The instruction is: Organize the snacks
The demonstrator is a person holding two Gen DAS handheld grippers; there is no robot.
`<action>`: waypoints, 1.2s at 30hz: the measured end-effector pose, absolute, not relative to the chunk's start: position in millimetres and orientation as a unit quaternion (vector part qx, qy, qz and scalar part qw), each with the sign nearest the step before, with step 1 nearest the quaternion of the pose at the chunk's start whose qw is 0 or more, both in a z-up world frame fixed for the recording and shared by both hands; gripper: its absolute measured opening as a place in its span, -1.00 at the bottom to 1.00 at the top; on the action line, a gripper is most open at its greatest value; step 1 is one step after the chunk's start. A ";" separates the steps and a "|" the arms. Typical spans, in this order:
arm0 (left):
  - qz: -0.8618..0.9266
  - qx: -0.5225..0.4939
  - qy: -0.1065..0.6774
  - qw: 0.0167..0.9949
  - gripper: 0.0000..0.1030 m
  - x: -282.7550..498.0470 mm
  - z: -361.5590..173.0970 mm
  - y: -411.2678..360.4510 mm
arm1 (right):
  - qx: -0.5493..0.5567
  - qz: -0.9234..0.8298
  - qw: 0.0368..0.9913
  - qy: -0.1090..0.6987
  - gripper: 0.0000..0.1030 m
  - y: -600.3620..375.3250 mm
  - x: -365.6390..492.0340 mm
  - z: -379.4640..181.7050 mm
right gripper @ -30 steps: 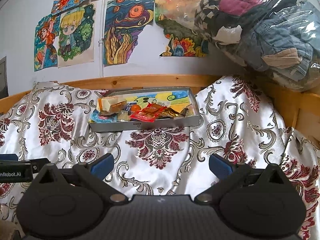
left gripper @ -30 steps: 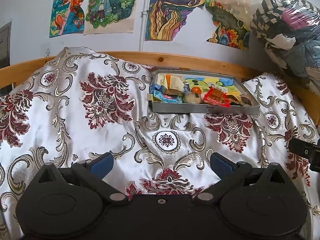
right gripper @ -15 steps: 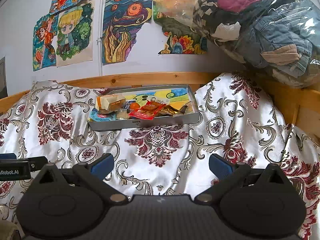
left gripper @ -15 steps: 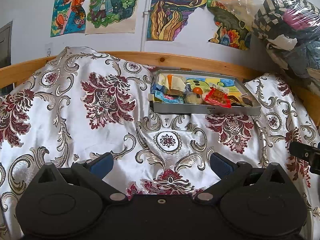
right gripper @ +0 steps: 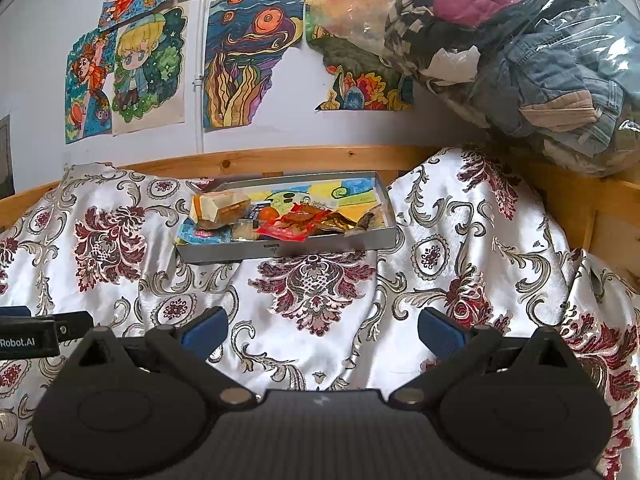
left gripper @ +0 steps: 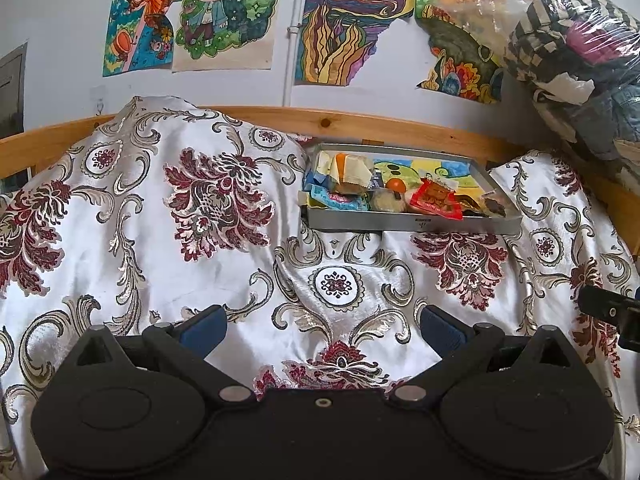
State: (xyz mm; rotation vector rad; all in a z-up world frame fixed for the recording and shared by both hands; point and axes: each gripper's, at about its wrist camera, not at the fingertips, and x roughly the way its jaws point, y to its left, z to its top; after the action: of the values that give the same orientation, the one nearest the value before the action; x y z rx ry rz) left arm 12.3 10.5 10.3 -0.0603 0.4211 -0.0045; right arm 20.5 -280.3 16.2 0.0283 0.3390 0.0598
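Note:
A grey metal tray (left gripper: 412,225) lies on the patterned cloth near the wooden rail, also in the right wrist view (right gripper: 280,249). It holds several snacks: a red packet (left gripper: 434,199) (right gripper: 286,228), a cream and orange wrapped snack (left gripper: 350,168) (right gripper: 220,206), blue packets (left gripper: 334,200) and a small orange ball (left gripper: 396,185). My left gripper (left gripper: 322,326) is open and empty, well short of the tray. My right gripper (right gripper: 322,326) is open and empty, also well short of it.
A white cloth with dark red flowers (left gripper: 180,240) covers the surface in folds. A wooden rail (left gripper: 360,122) runs behind the tray. A clear bag of clothes (right gripper: 520,52) sits at the back right. Drawings (left gripper: 224,12) hang on the wall.
Both views have shifted slightly; the tray sits a little lower in the frames. Both grippers stay open and empty.

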 end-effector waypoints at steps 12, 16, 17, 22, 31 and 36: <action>-0.009 -0.045 0.237 0.970 0.99 14.9 11.1 8.0 | 0.015 0.030 0.985 0.169 1.00 -280.1 20.0 15.4; -0.009 -0.049 0.233 0.971 0.99 14.1 11.8 7.5 | 0.016 0.030 0.985 0.168 1.00 -280.1 20.2 15.3; -0.014 -0.052 0.233 0.971 0.99 13.9 12.1 7.3 | 0.016 0.030 0.985 0.168 1.00 -279.9 20.1 15.2; -0.028 -0.056 0.229 0.971 0.99 11.2 13.7 4.3 | 0.014 0.028 0.986 0.164 1.00 -279.2 18.8 15.6; -0.036 -0.052 0.230 0.971 0.99 10.5 13.3 0.3 | 0.013 0.027 0.987 0.159 1.00 -280.1 17.6 16.9; -0.033 -0.053 0.230 0.971 0.99 10.3 12.5 0.8 | 0.013 0.027 0.987 0.160 1.00 -279.7 17.6 16.8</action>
State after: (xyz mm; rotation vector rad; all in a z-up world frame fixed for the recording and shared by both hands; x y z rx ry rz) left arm 10.3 0.8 12.5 -0.1067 0.4651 -0.0664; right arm 17.6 -279.7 16.8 0.0269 0.3209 0.0539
